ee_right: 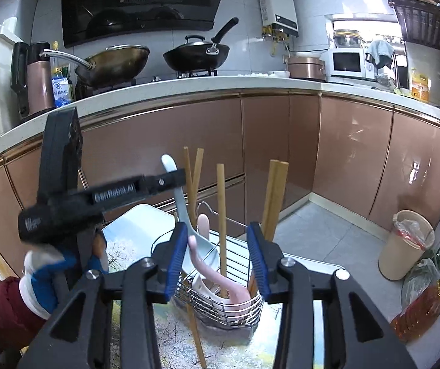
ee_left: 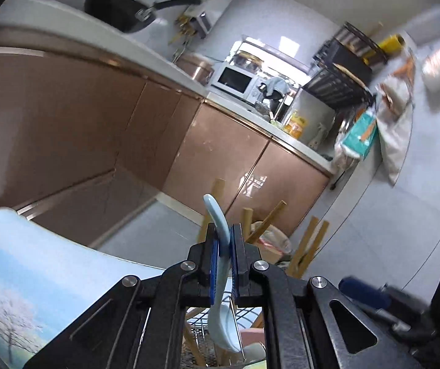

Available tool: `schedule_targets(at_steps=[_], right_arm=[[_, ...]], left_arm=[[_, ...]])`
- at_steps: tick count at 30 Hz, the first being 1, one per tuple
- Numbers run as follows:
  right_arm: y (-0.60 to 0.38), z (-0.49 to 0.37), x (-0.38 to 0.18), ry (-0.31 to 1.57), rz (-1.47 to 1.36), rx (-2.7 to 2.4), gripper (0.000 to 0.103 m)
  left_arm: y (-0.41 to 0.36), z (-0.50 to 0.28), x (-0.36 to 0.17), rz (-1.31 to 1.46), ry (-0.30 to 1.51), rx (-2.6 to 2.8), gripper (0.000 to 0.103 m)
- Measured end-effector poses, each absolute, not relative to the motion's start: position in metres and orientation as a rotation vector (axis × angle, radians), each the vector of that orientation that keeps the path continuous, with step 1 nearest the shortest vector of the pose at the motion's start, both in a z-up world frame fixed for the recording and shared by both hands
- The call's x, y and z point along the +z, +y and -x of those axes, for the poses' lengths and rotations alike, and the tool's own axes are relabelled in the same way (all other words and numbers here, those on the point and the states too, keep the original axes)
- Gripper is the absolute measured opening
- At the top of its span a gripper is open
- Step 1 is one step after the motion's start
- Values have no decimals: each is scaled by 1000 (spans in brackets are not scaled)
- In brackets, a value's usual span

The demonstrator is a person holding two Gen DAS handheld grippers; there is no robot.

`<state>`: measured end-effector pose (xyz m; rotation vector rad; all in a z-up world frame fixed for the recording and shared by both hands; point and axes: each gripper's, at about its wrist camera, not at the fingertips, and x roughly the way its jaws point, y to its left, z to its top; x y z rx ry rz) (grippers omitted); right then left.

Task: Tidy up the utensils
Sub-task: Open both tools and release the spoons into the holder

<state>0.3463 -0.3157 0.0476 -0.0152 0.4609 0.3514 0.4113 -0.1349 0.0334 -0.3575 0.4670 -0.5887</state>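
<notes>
Clearly, the left gripper (ee_left: 223,264) is clamped on the light blue spoon (ee_left: 220,246), its blue pads pressed against the handle's middle. From that claw, the handle tip rises ahead of the fingertips while the bowl hangs back beneath the jaws, just over the wire basket (ee_left: 201,335). In the right wrist view, the right gripper (ee_right: 217,264) stands with its fingers spread wide apart, holding nothing. Straight ahead between those fingers sits the wire basket (ee_right: 244,310), holding upright wooden chopsticks (ee_right: 221,215) and a pink spoon (ee_right: 220,276). The left gripper (ee_right: 170,180) reaches in from the left, ahead of the right claw, carrying the blue spoon (ee_right: 186,221) above the basket.
</notes>
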Motion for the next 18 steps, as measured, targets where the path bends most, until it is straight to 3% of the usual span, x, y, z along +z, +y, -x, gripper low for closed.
schedule_targets(at_steps=[10, 18], right_arm=[[-316, -336, 49, 462, 27, 360, 39], [-327, -334, 46, 469, 1, 330, 39]], left_arm=[[-152, -382, 42, 91, 331, -460, 7], [-170, -386, 29, 72, 412, -538, 7]])
